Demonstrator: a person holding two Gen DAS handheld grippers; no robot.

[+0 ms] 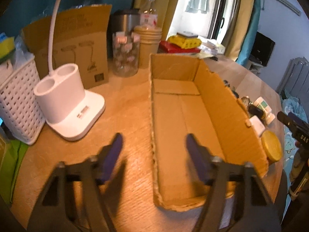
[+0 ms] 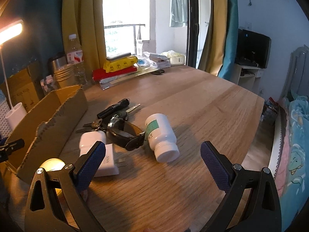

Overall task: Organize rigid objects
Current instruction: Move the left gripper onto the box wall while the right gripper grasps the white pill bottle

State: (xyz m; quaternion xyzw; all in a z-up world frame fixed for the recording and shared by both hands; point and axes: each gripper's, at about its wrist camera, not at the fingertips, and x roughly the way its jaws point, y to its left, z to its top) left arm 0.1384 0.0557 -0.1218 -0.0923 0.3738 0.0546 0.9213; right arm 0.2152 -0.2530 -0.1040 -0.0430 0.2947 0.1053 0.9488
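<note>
Right gripper (image 2: 152, 161) hangs low over the near edge of the tabletop (image 2: 212, 104), tongs wide apart, nothing between them. Just ahead lies a white pill bottle (image 2: 163, 136) on its side, cap toward the camera. Touching it on the left: a watch with a dark strap (image 2: 125, 135), then a white plug adapter (image 2: 100, 154), keys (image 2: 94, 124) and a black pen-like tool (image 2: 114, 108) further back.

Left gripper (image 1: 154, 152) hovers over the near end of the cardboard box (image 1: 222, 100), tongs apart and empty, straddling the box's left wall. Box interior is bare; nothing sorted yet, by the look of it.

Risks, as judged:
- The bottle is round and lying down; one pad touching first would likely roll it toward the right edge.
- The strap rests against the bottle, so a careless close could snag it and drag the watch along.
- The box is light with ragged walls; the left gripper could shove or tip it.
</note>
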